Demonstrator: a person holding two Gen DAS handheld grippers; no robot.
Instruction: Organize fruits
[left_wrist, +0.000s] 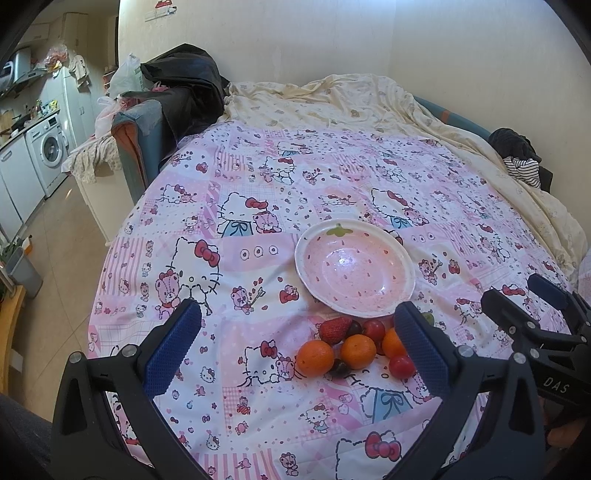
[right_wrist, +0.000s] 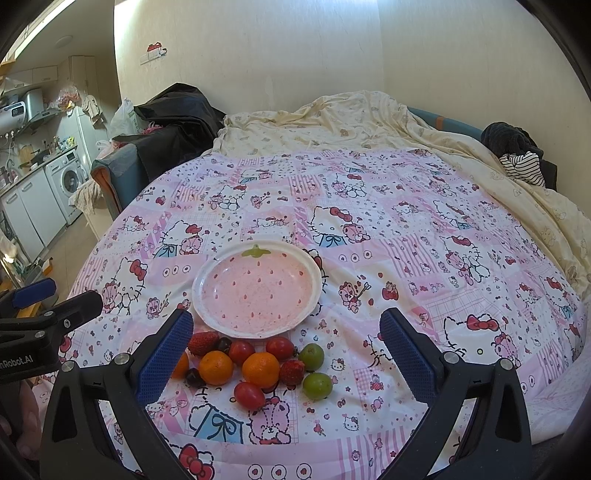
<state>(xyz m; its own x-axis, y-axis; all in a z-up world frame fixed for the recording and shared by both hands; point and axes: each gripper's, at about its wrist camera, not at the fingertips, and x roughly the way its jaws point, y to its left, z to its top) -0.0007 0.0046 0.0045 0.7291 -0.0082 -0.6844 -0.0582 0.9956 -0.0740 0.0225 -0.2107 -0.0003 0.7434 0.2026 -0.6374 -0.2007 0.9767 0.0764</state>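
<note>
Jaws gape wide on both grippers above clustered fruits (right_wrist: 255, 363) beside a strawberry-patterned plate (right_wrist: 314, 284).

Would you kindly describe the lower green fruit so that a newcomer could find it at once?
Start at the pink strawberry-patterned plate on the cartoon-cat bedspread; the fruit pile lies just below its near rim. At the pile's right edge sit two green fruits, and the wanted green fruit is the nearer one, right of a strawberry. Everything else nearby is orange, red or dark.

Fruits (right_wrist: 255, 365) before plate (right_wrist: 207, 295), touching.
</note>
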